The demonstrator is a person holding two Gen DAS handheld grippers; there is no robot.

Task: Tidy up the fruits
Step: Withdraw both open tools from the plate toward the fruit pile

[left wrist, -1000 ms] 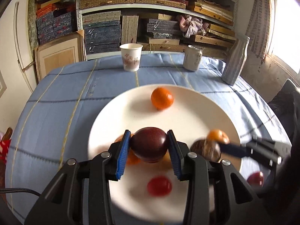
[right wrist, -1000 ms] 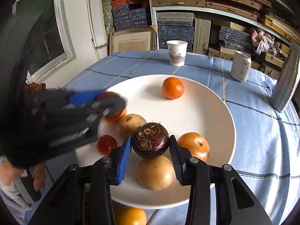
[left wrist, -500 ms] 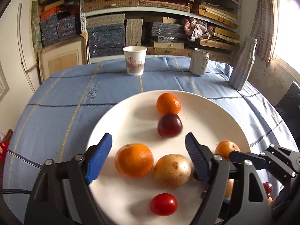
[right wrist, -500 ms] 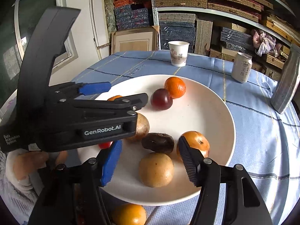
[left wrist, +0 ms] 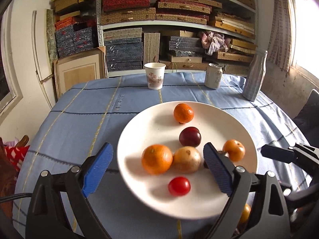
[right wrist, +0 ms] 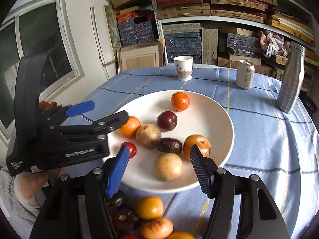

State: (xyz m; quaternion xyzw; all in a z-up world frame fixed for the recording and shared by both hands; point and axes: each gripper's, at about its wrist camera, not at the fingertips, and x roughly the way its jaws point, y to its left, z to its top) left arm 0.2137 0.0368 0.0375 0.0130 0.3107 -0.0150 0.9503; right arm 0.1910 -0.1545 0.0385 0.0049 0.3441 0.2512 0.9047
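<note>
A white plate (left wrist: 235,123) (right wrist: 219,115) on the blue cloth holds several fruits: a tangerine (left wrist: 183,113) (right wrist: 180,101) at the back, a dark red plum (left wrist: 190,136) (right wrist: 166,120), an orange (left wrist: 157,159) (right wrist: 129,126), a tan round fruit (left wrist: 186,159) (right wrist: 148,135), a cherry tomato (left wrist: 179,186) (right wrist: 130,149), a wrinkled dark fruit (right wrist: 169,145), a persimmon (left wrist: 233,150) (right wrist: 197,145) and a pale fruit (right wrist: 168,166). My left gripper (left wrist: 157,169) (right wrist: 97,111) is open and empty over the plate's near left rim. My right gripper (right wrist: 158,171) is open and empty, above the plate's near edge.
A pile of loose fruits (right wrist: 148,207) lies on the cloth in front of the plate. A paper cup (left wrist: 155,75), a can (left wrist: 213,75) and a grey bottle (left wrist: 254,75) stand at the table's far side. Shelves of boxes stand behind.
Both grippers opened and let go of their dark fruits, which now rest on the plate. Both grippers have drawn back toward the near edge, the left one also shifting left.
</note>
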